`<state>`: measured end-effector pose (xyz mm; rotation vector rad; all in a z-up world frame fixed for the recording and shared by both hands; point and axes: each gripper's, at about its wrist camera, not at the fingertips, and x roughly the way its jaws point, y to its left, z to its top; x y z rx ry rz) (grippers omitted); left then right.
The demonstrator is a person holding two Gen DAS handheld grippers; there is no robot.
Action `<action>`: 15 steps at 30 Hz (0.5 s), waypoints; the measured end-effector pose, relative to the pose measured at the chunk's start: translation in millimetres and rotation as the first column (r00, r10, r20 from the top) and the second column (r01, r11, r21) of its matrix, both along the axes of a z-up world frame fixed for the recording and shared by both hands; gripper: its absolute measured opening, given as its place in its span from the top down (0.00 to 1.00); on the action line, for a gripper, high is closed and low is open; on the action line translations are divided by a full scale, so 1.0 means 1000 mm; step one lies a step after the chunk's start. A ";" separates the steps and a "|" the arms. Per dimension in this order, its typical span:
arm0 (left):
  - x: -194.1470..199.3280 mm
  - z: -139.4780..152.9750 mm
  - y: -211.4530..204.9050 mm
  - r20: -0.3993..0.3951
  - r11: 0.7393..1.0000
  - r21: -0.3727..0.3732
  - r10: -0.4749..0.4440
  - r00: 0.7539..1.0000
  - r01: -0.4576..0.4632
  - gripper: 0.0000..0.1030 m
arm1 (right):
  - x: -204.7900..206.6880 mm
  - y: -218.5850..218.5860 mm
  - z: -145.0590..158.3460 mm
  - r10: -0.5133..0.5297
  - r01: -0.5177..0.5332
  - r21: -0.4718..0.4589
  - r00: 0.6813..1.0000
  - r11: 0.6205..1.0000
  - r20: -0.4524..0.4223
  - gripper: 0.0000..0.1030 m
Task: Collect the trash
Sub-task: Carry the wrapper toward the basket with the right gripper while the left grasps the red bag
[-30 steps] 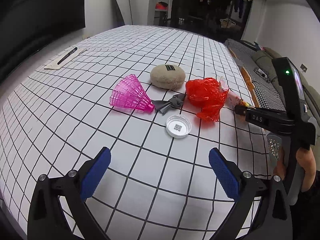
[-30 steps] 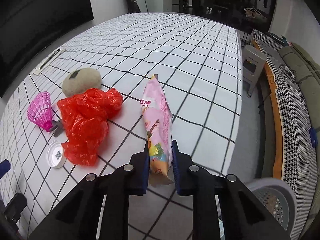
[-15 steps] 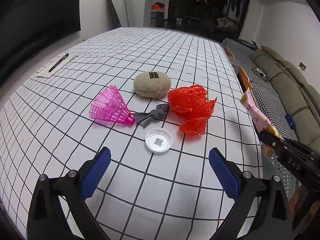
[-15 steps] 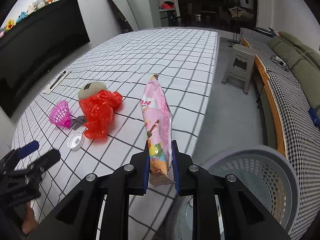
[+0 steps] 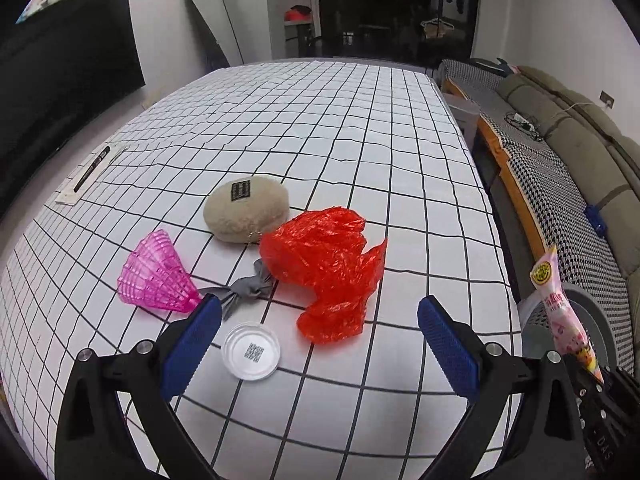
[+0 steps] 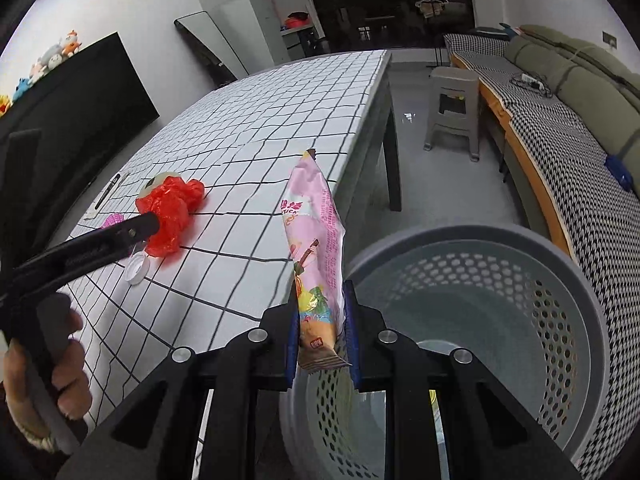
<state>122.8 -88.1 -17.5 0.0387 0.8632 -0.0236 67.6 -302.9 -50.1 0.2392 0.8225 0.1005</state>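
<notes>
Right gripper clamped on lower end of pink snack wrapper, wrapper standing upright beyond table edge, beside rim of grey perforated bin. On table: red plastic bag, white lid just beside. Left gripper's arm crossing at left, hand on its handle.

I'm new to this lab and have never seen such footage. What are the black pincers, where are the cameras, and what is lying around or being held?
No robot here: a person holds a two-fingered tool in each hand, each carrying a wide-angle camera that looks along its fingers.

In the left tool's view, the left tool stands open above the checked table. On the table lie a crumpled red plastic bag, a clear lid, a pink shuttlecock, a grey bow, a beige plush pouch and, farther off, a pen.

In the right tool's view, the right tool is shut on a pink snack wrapper, beside the table and above a grey perforated bin. The bare hand at left grips the other tool's handle.
</notes>
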 end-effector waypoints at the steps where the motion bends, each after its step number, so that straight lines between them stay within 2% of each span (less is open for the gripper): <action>1: 0.004 -0.003 -0.002 -0.007 1.000 0.007 0.003 1.000 -0.003 0.06 | -0.001 -0.002 0.000 -0.002 0.002 0.006 1.000 1.000 0.001 0.81; 8: 0.028 -0.021 -0.017 -0.035 0.996 0.089 0.022 0.999 -0.018 0.08 | -0.007 -0.019 -0.002 -0.023 0.023 0.053 1.000 0.998 0.012 0.81; 10: 0.032 -0.023 -0.018 -0.040 0.995 0.101 0.024 0.999 -0.020 0.20 | -0.007 -0.021 -0.004 -0.028 0.027 0.058 1.000 0.998 0.007 0.81; 12: 0.034 -0.025 -0.019 -0.051 0.994 0.110 0.019 0.999 -0.014 0.40 | -0.008 -0.024 -0.007 -0.030 0.030 0.063 1.000 0.998 0.003 0.81; 13: 0.034 -0.026 -0.019 -0.055 0.994 0.104 0.015 0.998 -0.009 0.43 | -0.008 -0.024 -0.008 -0.031 0.031 0.063 1.000 0.998 0.001 0.81; 15: 0.033 -0.026 -0.018 -0.062 0.996 0.090 0.006 0.998 0.000 0.54 | -0.009 -0.024 -0.009 -0.032 0.032 0.064 0.999 0.997 -0.002 0.81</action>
